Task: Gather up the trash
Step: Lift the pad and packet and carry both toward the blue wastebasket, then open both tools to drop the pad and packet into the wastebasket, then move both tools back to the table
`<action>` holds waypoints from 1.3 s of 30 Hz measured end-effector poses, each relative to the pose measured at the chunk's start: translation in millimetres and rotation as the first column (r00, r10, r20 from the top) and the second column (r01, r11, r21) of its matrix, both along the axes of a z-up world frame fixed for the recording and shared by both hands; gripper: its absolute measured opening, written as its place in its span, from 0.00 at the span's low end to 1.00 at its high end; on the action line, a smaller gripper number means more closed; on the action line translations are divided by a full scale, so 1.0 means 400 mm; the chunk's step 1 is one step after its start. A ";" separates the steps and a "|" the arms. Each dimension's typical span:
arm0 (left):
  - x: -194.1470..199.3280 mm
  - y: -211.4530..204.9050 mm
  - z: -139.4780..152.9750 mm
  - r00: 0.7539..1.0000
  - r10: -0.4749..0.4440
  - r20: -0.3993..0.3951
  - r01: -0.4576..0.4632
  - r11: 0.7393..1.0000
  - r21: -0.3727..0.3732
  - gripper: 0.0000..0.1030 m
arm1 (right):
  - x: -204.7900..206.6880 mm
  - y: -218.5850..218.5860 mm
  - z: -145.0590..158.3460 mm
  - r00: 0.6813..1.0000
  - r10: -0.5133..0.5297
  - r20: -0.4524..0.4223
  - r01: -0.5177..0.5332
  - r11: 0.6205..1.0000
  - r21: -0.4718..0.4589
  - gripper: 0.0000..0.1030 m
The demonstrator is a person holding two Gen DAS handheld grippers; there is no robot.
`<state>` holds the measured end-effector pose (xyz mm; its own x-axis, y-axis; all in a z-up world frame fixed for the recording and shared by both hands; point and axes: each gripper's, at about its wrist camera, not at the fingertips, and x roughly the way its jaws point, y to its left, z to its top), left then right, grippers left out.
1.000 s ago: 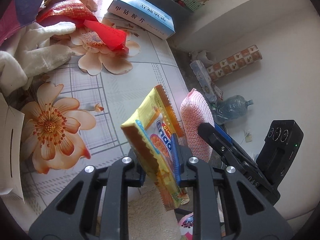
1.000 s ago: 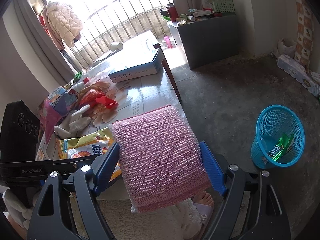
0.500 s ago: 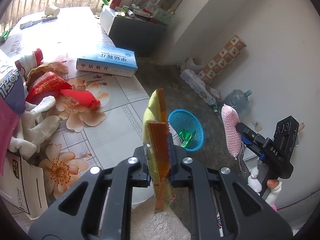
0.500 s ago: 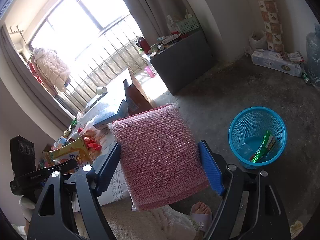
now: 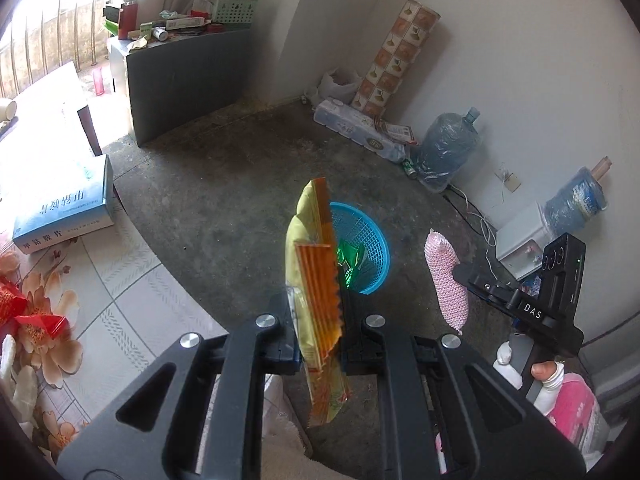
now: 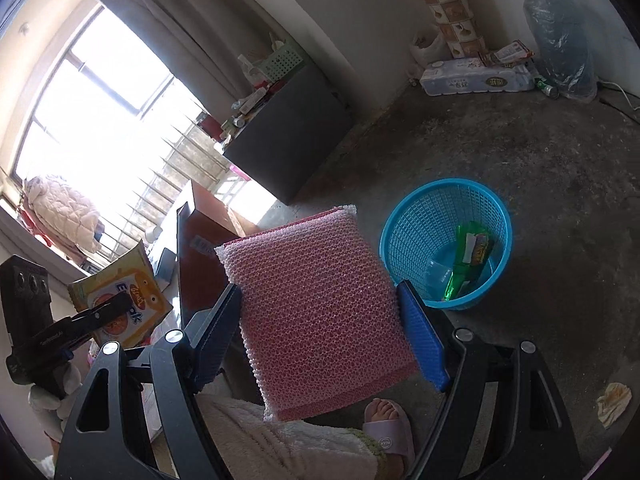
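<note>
My left gripper [image 5: 318, 316] is shut on a yellow-orange snack wrapper [image 5: 314, 280], held edge-on in the air off the table. The wrapper also shows in the right wrist view [image 6: 120, 296]. My right gripper [image 6: 320, 312] is shut on a pink mesh sponge [image 6: 320, 304], seen from the side in the left wrist view [image 5: 446, 284]. A blue plastic basket [image 5: 370, 248] stands on the concrete floor just beyond both grippers. In the right wrist view the basket [image 6: 412, 216] holds a green wrapper [image 6: 468, 260].
The floral table [image 5: 120, 300] is at the left with a blue box [image 5: 68, 208] and red wrappers [image 5: 24, 312]. A grey cabinet [image 5: 184, 76], tissue pack [image 5: 356, 132], water bottle [image 5: 448, 152] and a foot in a slipper [image 6: 386, 432] are around.
Both grippers have swung away from the table toward the floor. The blue basket is now nearer and more central, right behind the wrapper and beside the sponge.
</note>
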<state>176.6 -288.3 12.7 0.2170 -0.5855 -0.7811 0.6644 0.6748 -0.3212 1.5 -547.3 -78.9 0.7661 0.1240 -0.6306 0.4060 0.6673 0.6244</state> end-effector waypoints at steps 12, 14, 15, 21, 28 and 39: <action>0.125 -0.429 -0.276 0.972 -0.136 -0.191 0.178 0.959 0.221 0.11 | 0.089 -0.208 -0.273 0.984 -0.108 -0.145 0.147 0.945 0.293 0.75; 0.151 -0.484 -0.309 0.974 -0.139 -0.180 0.179 0.957 0.229 0.11 | 0.129 -0.245 -0.306 0.978 -0.135 -0.156 0.178 0.935 0.306 0.78; 0.167 -0.508 -0.322 0.977 -0.134 -0.167 0.169 0.961 0.221 0.18 | 0.153 -0.266 -0.322 0.977 -0.146 -0.157 0.189 0.933 0.306 0.80; 0.231 -0.604 -0.340 0.993 -0.074 -0.090 0.086 0.987 0.135 0.62 | 0.234 -0.358 -0.432 0.950 -0.211 -0.231 0.270 0.926 0.264 0.82; 0.204 -0.578 -0.283 0.992 -0.094 -0.084 0.099 0.993 0.064 0.62 | 0.176 -0.337 -0.430 0.957 -0.214 -0.195 0.262 0.928 0.266 0.82; 0.084 -0.325 -0.096 0.997 -0.077 -0.008 0.076 0.996 -0.044 0.62 | 0.000 -0.197 -0.253 0.975 -0.188 -0.116 0.207 0.960 0.187 0.82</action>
<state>210.0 -418.2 -25.7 0.1630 -0.6335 -0.7564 0.7105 0.6073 -0.3556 1.5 -626.0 -180.1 0.7245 0.1056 -0.6811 0.5820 0.4357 0.6866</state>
